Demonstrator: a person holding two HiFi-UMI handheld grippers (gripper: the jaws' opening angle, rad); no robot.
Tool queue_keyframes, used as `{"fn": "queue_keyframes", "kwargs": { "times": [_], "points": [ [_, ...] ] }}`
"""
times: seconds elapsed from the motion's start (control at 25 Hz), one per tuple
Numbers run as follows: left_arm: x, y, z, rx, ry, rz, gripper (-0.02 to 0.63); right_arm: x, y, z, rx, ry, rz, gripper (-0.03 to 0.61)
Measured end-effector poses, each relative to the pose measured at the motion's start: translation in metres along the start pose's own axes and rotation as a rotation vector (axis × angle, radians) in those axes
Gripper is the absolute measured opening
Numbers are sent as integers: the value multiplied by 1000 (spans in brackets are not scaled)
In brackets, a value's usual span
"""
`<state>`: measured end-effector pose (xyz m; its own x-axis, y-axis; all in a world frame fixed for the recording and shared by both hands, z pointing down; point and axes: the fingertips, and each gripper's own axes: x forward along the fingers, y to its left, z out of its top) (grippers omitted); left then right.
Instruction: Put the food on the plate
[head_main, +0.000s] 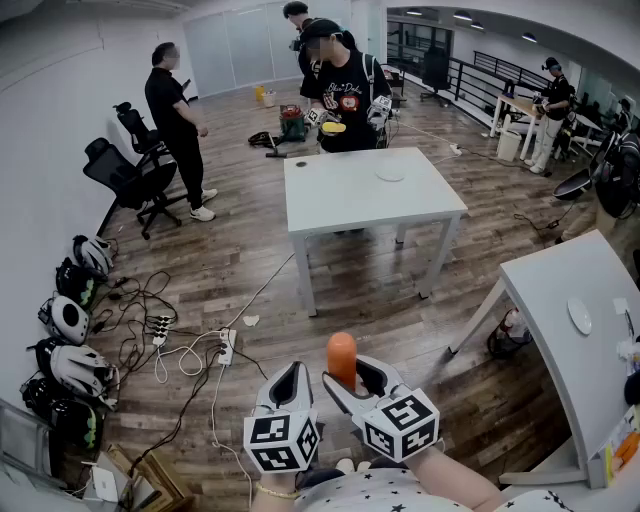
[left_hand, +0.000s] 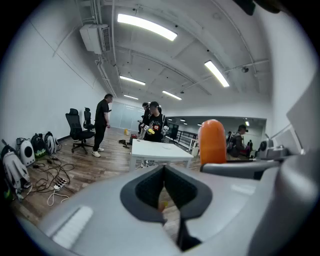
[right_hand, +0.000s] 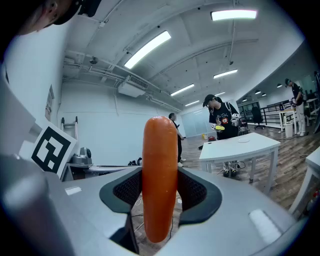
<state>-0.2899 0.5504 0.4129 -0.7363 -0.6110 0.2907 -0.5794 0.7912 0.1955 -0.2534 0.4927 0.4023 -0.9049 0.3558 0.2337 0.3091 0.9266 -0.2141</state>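
Observation:
An orange sausage (head_main: 341, 357) stands upright between the jaws of my right gripper (head_main: 347, 375), which is shut on it low in the head view. In the right gripper view the sausage (right_hand: 160, 170) fills the middle, and both black pads (right_hand: 196, 194) press its sides. My left gripper (head_main: 292, 370) hangs just to its left, shut with nothing in it; its pads (left_hand: 150, 189) meet. A white plate (head_main: 390, 174) lies on the white table (head_main: 340, 200) several steps ahead; that plate (right_hand: 243, 140) also shows small in the right gripper view.
Cables and power strips (head_main: 185, 345) sprawl over the wood floor at left, with helmets and bags (head_main: 68, 320) along the wall. Office chairs (head_main: 125, 175) stand at far left. People (head_main: 340, 85) stand behind the table. A second white table (head_main: 590, 360) with a plate (head_main: 580, 315) is at right.

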Motion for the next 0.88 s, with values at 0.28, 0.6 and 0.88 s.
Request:
{"fn": "queue_keyframes", "kwargs": {
  "times": [0.28, 0.6, 0.88],
  "points": [
    [13, 1, 2, 24, 7, -26, 8, 6, -8, -1, 13, -13, -24, 215],
    [41, -25, -7, 60, 50, -143, 8, -11, -44, -11, 48, -26, -155, 215],
    [82, -89, -24, 113, 115, -300, 8, -55, -102, -21, 109, -47, -321, 215]
  ]
}}
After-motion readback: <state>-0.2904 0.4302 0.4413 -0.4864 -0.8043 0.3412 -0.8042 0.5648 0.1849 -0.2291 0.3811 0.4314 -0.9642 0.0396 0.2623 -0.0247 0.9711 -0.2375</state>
